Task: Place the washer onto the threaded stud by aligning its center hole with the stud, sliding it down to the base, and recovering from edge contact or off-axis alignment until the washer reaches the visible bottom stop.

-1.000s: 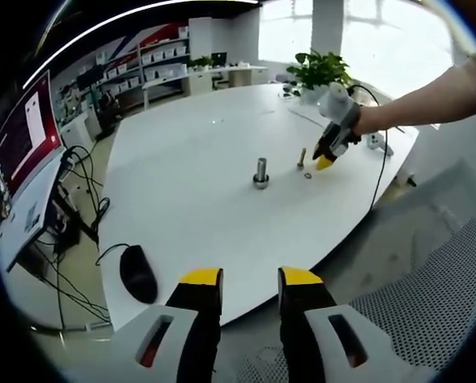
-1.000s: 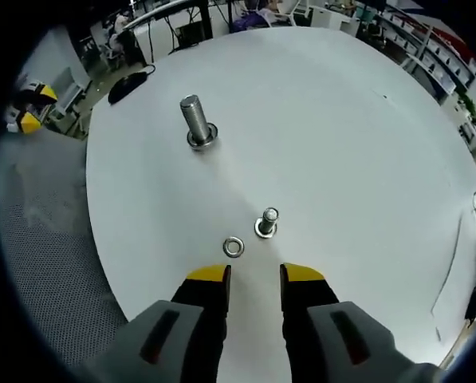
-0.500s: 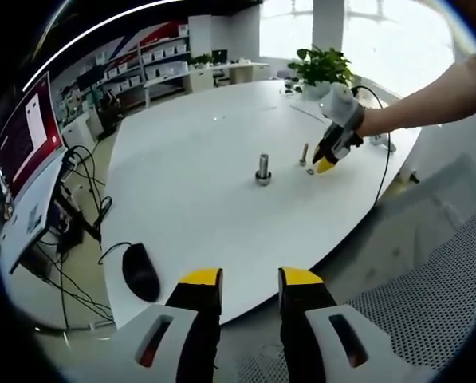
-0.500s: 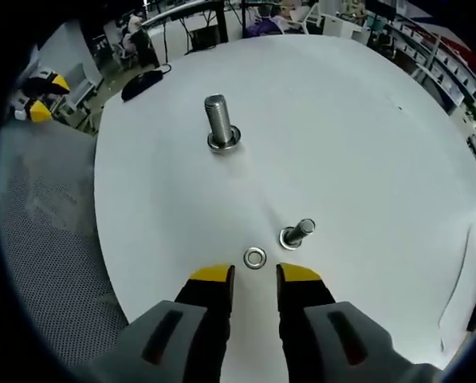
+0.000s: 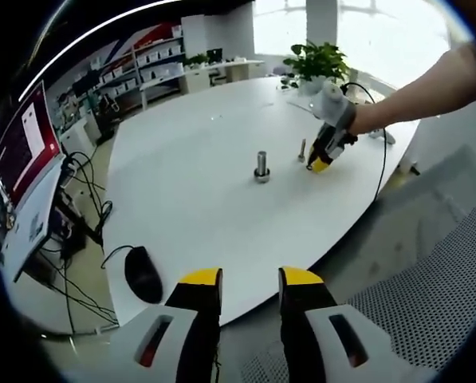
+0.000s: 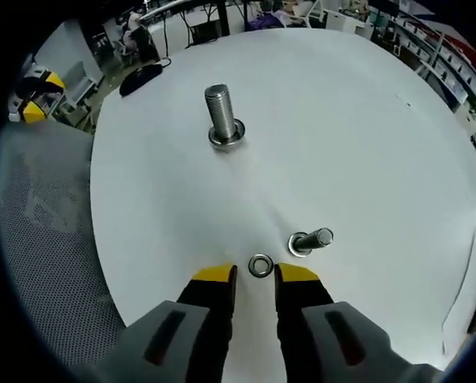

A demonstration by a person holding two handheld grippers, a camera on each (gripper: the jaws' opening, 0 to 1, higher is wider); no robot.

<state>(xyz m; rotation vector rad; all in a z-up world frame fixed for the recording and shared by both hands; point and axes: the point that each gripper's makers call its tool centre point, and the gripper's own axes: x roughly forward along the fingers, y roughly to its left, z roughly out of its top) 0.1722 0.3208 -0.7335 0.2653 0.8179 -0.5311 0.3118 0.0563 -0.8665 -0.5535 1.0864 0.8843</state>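
A small steel washer [image 6: 260,266] lies flat on the white table [image 6: 357,144], just ahead of my right gripper [image 6: 254,274], whose yellow-tipped jaws stand open on either side of it. A small threaded stud [image 6: 309,240] stands just right of the washer. A larger bolt [image 6: 221,117] stands upright farther out. In the left gripper view my left gripper [image 5: 251,278] is open and empty off the table's near edge; the right gripper [image 5: 320,162], held by a hand, is low beside the small stud [image 5: 302,150], with the large bolt [image 5: 261,166] to their left.
A black mouse [image 5: 143,274] lies near the table's edge, with cables and a monitor [image 5: 18,152] beyond. A potted plant [image 5: 317,62] stands at the far side. A mesh chair [image 5: 413,311] sits by the left gripper. A cable [image 5: 379,136] trails over the table's edge.
The right gripper has closed in on the washer, which now sits between its fingertips; its jaws have narrowed slightly. The left gripper has stayed put.
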